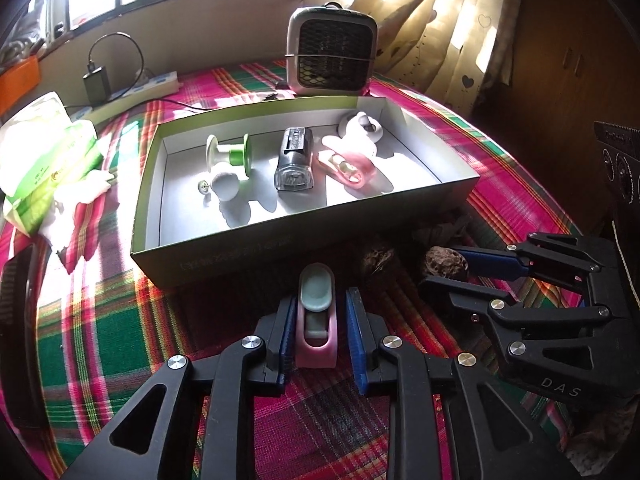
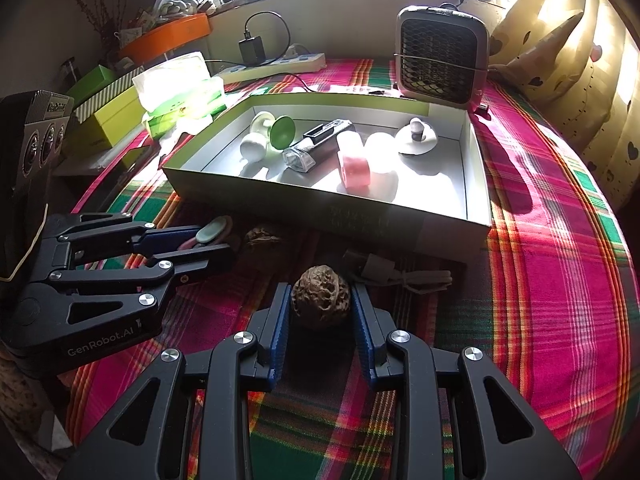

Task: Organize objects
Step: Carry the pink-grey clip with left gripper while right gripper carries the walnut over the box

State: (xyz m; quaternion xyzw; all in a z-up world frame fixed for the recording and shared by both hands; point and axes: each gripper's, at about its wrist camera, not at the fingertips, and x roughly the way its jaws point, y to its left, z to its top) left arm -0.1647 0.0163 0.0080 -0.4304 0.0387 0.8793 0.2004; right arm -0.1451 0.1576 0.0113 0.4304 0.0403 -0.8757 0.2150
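Just short of the box's near wall, on the plaid cloth, the left hand-held gripper (image 1: 318, 336) straddles a pink clip with a pale green lever (image 1: 317, 316). Its jaws are narrow, with a visible gap at the right pad, so a lift now could leave the clip behind or tip it out. The right hand-held gripper (image 2: 320, 312) is closed on a walnut (image 2: 320, 300), whose round, ridged shell could roll out of the pads. The open box (image 1: 256, 256) already holds a green-and-white spool (image 1: 230, 156), a bike light (image 1: 294, 162) and a pink tape holder (image 1: 346, 164). Its near wall must be cleared on the way in. A second walnut (image 2: 261, 237) and a grey cable (image 2: 404, 276) lie nearby.
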